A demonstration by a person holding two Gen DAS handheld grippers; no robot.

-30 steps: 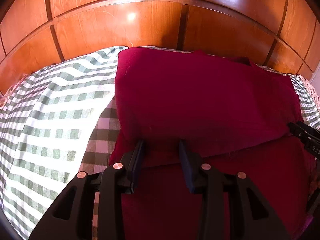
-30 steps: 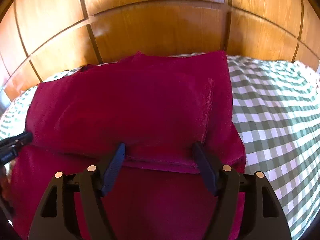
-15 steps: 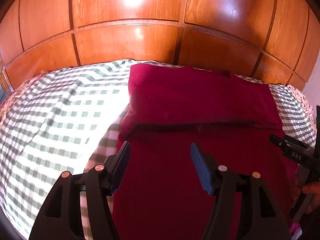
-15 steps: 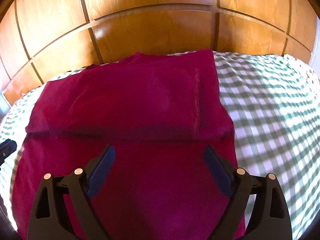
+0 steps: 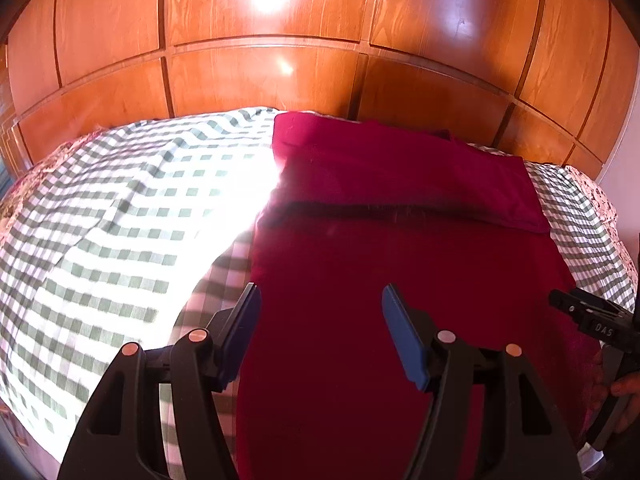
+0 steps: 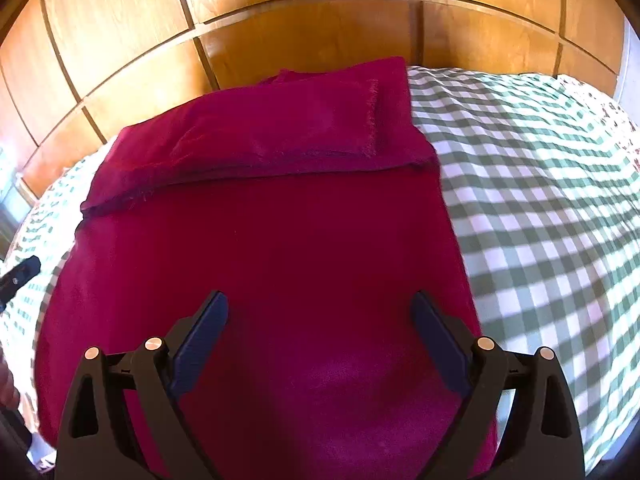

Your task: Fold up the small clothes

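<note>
Crimson cloth lies apparently beneath both spread tools.

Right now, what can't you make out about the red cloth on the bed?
- Near hem of the red cloth: right wrist view, cut off by the bottom edge behind the right claw.
- Layers beneath the folded flap: left wrist view, covered by the flap.
- Checked sheet beside it: washed out by glare.
</note>
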